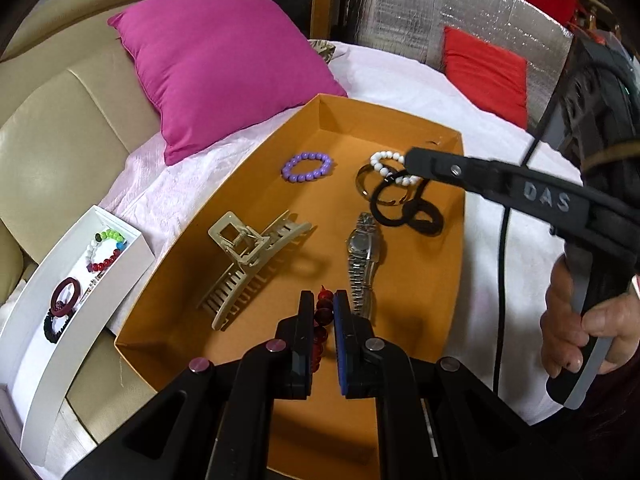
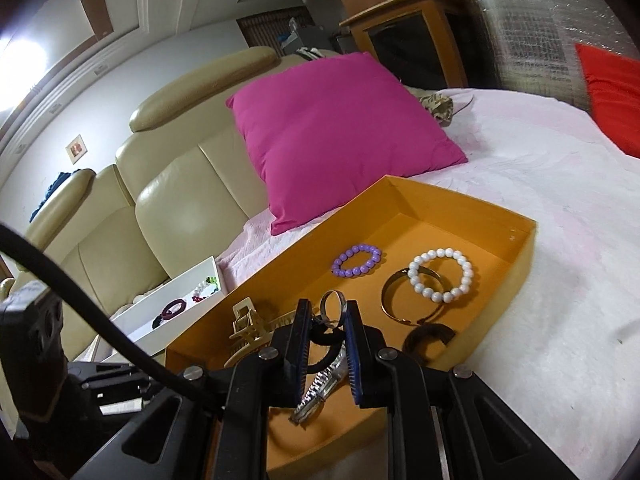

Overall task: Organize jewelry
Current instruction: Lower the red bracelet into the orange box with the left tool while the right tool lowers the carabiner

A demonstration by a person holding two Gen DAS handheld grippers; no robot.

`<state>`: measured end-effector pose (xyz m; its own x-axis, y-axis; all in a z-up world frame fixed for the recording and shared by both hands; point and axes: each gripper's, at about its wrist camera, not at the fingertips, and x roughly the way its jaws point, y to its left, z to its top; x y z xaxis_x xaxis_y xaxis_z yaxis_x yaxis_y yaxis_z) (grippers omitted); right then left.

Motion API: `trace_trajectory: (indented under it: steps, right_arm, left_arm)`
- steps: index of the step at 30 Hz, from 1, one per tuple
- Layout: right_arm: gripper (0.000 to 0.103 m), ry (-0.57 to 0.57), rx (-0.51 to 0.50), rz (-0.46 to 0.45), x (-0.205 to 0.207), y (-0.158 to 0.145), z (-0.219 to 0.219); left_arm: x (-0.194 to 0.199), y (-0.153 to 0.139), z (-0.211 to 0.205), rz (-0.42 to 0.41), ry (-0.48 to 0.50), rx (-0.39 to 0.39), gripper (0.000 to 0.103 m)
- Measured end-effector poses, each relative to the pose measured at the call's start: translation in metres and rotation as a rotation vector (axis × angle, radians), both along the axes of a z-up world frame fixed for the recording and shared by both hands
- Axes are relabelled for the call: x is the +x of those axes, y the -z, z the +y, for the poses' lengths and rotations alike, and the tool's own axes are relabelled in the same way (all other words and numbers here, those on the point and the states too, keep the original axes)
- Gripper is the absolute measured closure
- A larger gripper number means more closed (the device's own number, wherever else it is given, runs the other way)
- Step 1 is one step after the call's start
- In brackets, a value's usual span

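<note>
An orange box [image 1: 280, 136] [image 2: 520, 248] on the bed holds a purple bead bracelet [image 1: 307, 167] [image 2: 356, 260], a white bead bracelet [image 1: 386, 162] [image 2: 440, 276], a bangle [image 2: 394, 300], a beige hair claw [image 1: 248, 264] [image 2: 244, 328] and a silver watch [image 1: 362, 256] [image 2: 324, 384]. My left gripper [image 1: 323, 306] is shut on a dark red bead bracelet [image 1: 323, 320] low over the box. My right gripper [image 2: 327, 314] is shut on a black hair tie [image 2: 326, 336] with a silver ring [image 2: 332, 306], above the watch. It also shows in the left wrist view [image 1: 412, 160].
A white tray [image 1: 48, 344] [image 2: 160, 312] at the box's left holds a coloured bead bracelet [image 1: 106, 250], a maroon ring [image 1: 66, 296] and a black bracelet [image 1: 54, 326]. A magenta pillow [image 1: 224, 68] [image 2: 340, 136] lies behind the box. A second black hair tie [image 2: 428, 336] lies in the box.
</note>
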<state>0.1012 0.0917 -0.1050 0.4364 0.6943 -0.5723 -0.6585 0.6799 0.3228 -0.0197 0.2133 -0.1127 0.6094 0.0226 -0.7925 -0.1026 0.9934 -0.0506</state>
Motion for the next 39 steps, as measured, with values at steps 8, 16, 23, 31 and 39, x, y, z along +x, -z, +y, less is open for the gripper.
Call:
trace_trajectory:
  steps: [8,16,23,31,39]
  right_arm:
    - [0.085,0.002,-0.035,0.076,0.028,0.016,0.024]
    - [0.085,0.023,-0.075,0.097,0.039,0.026,0.035]
    - [0.085,0.068,-0.040,0.108,0.047,0.024,0.027]
    - [0.084,0.053,-0.035,0.113,0.046,0.024,0.032]
    - [0.052,0.056,-0.010,0.100,0.043,0.020,0.028]
  left_arm:
    - [0.015,0.008,0.005,0.032,-0.016,0.048,0.093]
    - [0.020,0.014,0.009,0.042,-0.030,0.088,0.093]
    - [0.022,0.016,0.004,0.040,-0.029,0.135,0.093]
    - [0.022,0.014,0.000,0.036,-0.033,0.179,0.093]
    - [0.023,0.012,-0.005,0.034,-0.041,0.229,0.093]
